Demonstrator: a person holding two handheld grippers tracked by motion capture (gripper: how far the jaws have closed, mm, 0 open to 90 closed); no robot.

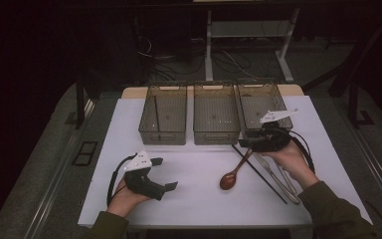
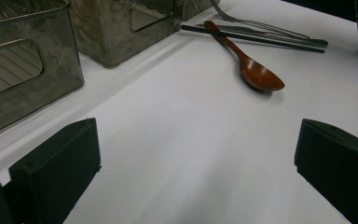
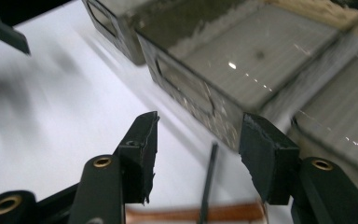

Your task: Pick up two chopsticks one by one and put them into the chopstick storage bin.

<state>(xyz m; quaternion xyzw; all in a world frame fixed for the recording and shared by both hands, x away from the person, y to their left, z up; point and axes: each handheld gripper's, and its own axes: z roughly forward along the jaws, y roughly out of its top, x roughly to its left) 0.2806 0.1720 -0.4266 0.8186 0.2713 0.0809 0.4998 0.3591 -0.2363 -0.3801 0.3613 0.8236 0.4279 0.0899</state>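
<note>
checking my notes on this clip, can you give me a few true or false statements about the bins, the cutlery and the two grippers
1. Three clear bins stand in a row at the far side of the table. True.
2. The wooden spoon lies inside the middle bin. False: it lies on the white table, in front of the bins.
3. The left gripper holds a fork. False: its jaws are open with nothing between them.
4. The right gripper is open above the black chopstick. True.
5. The left bin holds one dark stick. True.
</note>
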